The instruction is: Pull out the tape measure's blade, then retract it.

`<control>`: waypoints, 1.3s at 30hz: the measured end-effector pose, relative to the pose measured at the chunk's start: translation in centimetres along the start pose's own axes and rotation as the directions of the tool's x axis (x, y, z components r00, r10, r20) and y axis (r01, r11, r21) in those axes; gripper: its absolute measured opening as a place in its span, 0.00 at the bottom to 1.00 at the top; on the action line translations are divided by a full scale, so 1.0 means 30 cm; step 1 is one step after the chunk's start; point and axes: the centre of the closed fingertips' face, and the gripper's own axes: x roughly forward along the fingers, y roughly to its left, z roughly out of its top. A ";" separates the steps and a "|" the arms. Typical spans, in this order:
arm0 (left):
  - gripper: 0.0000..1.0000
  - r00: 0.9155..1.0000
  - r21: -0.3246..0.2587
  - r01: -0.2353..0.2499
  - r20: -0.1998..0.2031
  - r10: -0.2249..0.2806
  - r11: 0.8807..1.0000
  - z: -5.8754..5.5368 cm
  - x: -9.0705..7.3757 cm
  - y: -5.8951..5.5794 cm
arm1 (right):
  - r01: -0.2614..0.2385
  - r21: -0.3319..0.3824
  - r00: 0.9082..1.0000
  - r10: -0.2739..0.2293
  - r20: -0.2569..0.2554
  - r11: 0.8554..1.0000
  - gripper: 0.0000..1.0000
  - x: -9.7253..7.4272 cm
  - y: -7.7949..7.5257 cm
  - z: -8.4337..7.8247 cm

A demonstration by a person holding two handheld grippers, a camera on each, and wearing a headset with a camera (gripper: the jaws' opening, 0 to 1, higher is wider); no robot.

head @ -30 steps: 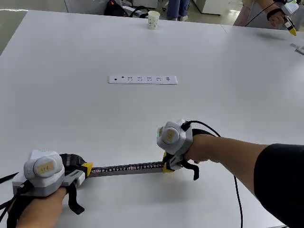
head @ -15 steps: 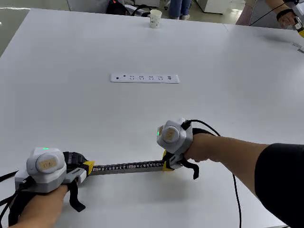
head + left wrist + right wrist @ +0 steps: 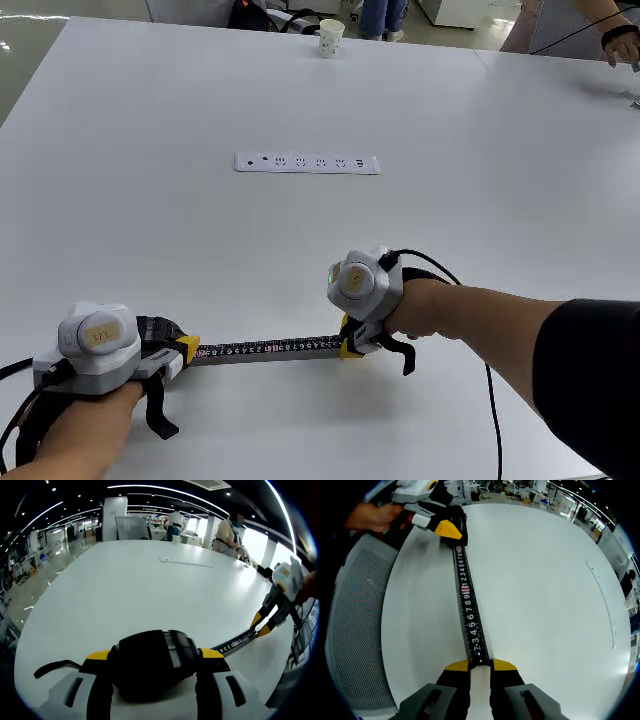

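The tape measure (image 3: 160, 335) sits at the near left of the tabletop (image 3: 300, 240), its black case clenched between the jaws of your left hand-held gripper (image 3: 156, 655). Its blade (image 3: 468, 607) runs straight out from the case, low over the tabletop, to your right hand-held gripper (image 3: 481, 666). That gripper's jaws are pinched on the blade's free end, with the printed numbers starting just beyond the yellow tips. The blade is out a modest length and looks flat and untwisted, so you appear to be in the pull-out step, or at the turn from it into the retract. If you want more blade, draw the right hand-held gripper away along the same line while the left one pins the case. For the retract, walk the right hand-held gripper back toward the case with the end held fast, so the spring cannot whip it home. The power strip (image 3: 307, 162) lies well apart from the work.
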 end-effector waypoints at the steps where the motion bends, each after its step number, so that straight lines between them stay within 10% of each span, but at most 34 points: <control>1: 0.63 1.000 0.001 0.000 0.001 0.000 1.000 0.001 0.000 0.000 | -0.001 0.002 1.000 0.001 0.001 1.000 0.10 -0.001 0.001 0.002; 39: 0.63 1.000 0.006 -0.005 -0.001 0.005 1.000 0.005 0.006 0.005 | -0.004 -0.016 1.000 0.004 0.009 1.000 0.10 0.009 0.007 0.046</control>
